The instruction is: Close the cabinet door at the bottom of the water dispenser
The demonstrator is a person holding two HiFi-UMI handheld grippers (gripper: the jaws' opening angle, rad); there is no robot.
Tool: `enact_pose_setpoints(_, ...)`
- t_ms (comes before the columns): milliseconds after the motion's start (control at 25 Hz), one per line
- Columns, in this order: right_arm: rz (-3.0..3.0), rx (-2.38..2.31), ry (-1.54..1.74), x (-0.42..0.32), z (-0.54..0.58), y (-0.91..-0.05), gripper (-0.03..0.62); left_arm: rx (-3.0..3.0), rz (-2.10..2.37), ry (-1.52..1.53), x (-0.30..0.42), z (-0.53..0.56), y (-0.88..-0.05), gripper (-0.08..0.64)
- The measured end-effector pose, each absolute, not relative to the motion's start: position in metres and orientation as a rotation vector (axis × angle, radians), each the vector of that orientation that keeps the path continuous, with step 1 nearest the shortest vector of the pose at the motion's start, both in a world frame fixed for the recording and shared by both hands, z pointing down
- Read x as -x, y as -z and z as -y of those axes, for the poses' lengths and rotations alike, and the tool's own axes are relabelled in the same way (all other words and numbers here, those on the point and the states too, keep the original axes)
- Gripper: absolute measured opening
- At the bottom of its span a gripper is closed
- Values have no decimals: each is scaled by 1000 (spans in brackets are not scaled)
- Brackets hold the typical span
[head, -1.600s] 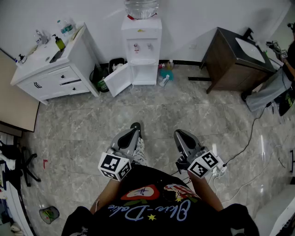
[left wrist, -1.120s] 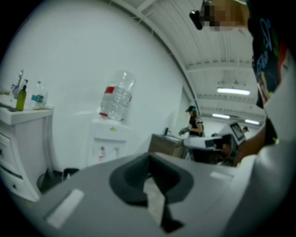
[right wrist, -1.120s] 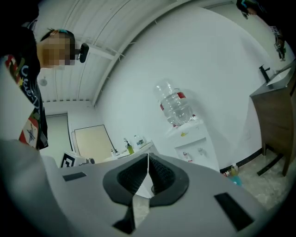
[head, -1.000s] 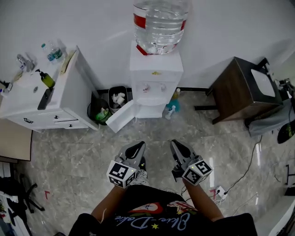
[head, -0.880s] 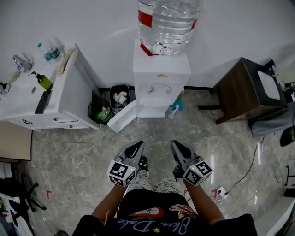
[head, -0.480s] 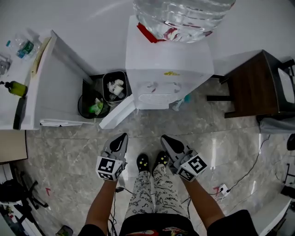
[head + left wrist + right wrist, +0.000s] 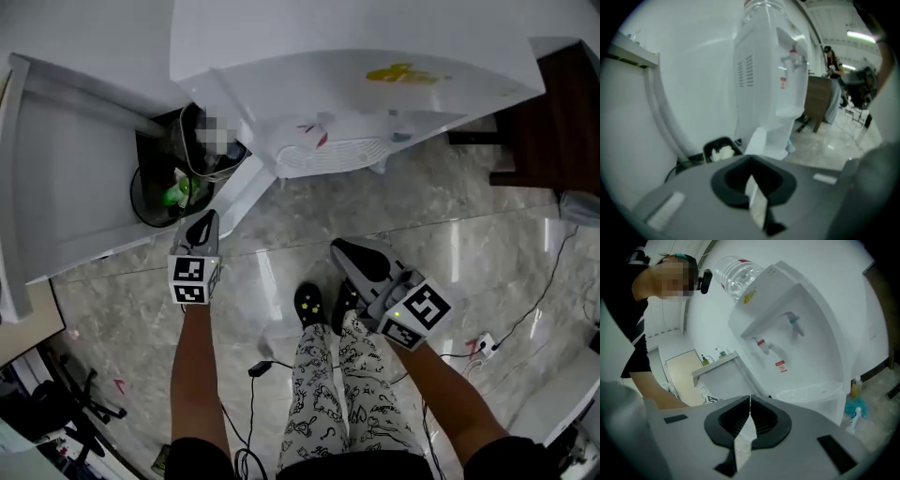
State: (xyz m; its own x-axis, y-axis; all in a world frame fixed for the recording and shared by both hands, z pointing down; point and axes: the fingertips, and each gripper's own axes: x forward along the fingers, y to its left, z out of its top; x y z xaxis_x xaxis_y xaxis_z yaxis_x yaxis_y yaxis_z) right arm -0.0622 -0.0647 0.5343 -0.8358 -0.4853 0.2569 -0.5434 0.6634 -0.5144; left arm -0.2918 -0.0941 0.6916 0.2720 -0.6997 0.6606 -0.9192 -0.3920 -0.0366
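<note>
The dispenser [image 7: 375, 66] stands against the wall, between a white desk [image 7: 75, 178] on its left and a brown stand [image 7: 553, 122] on its right. Its bottom door [image 7: 242, 199] is open, swung out to the left over the marble floor [image 7: 469, 225], with its free edge pointing towards the person.

The left tool [image 7: 204, 221] is held low, with its tip just beside the door's free edge, on the side nearer a black bin [image 7: 155, 192]. I cannot tell whether tip and door touch. In the left gripper view the tool's [image 7: 751, 161] jaws are pressed together with nothing between them. The door [image 7: 757, 140] shows edge-on just beyond the tip, with the dispenser [image 7: 764, 84] rising behind it and the bin [image 7: 719, 149] to its left.

The right tool [image 7: 343, 249] is well apart from the door, over bare floor in front of the dispenser and above the person's shoes [image 7: 309, 305]. In the right gripper view its [image 7: 750, 399] jaws also meet with nothing between them. They point up at the dispenser's [image 7: 797, 348] taps and drip tray, with the bottle [image 7: 736, 273] on top and the desk [image 7: 717, 371] behind.
</note>
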Motion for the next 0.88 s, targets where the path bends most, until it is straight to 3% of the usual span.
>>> enact_pose_setpoints(520, 2721, -930, -934, 60, 85, -555, 17, -2003, 1421, -1094, 357, 102, -746, -2)
enact_pose_setpoints(880, 2669, -1127, -1058, 27, 89, -559, 17, -1945, 1412, -758, 302, 78, -751, -3)
